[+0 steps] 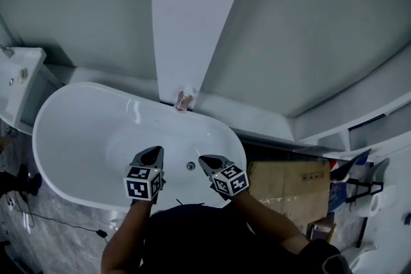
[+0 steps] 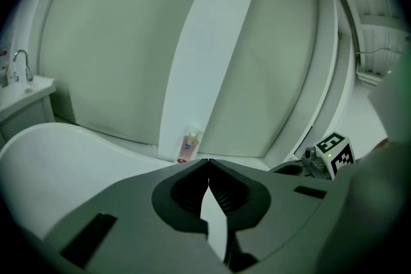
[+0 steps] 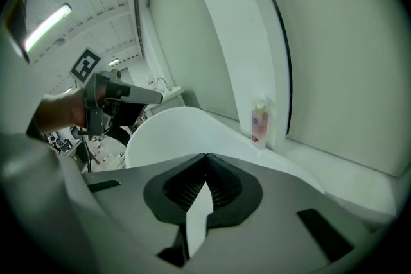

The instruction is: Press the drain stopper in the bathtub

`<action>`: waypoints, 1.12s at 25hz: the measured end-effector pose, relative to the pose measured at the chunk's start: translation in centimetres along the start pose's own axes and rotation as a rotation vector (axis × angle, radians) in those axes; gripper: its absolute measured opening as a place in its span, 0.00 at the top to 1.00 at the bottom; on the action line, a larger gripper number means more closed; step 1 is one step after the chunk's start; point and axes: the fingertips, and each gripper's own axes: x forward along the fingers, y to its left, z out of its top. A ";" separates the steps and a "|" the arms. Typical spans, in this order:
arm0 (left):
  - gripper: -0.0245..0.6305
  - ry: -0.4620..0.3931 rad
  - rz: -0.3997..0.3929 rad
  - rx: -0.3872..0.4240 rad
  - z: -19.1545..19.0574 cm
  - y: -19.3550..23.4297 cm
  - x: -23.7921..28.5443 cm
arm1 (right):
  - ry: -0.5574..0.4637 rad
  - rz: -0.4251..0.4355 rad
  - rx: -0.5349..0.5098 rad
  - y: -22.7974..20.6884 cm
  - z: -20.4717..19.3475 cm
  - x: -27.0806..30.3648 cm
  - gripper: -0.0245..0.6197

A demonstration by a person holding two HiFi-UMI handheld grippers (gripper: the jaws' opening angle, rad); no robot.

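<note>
A white oval bathtub (image 1: pixel 70 138) fills the lower left of the head view. Its small round metal drain stopper (image 1: pixel 191 165) sits in the tub floor near the front rim. My left gripper (image 1: pixel 155 150) hangs over the tub just left of the stopper. My right gripper (image 1: pixel 203 160) is just right of it. Neither touches the stopper. In the left gripper view the left gripper (image 2: pixel 207 162) has its tips together with nothing between them. The right gripper (image 3: pixel 205 156) looks the same in the right gripper view. The stopper does not show in either gripper view.
A small pink bottle (image 1: pixel 183 101) stands on the ledge behind the tub, at the foot of a white wall panel (image 1: pixel 192 16). A washbasin (image 1: pixel 19 77) with a tap stands at far left. A cardboard box (image 1: pixel 289 189) lies right of the tub.
</note>
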 end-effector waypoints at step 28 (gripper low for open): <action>0.94 -0.396 0.194 0.246 14.4 -3.2 -14.8 | -0.575 0.018 -0.276 5.4 19.7 -18.2 0.95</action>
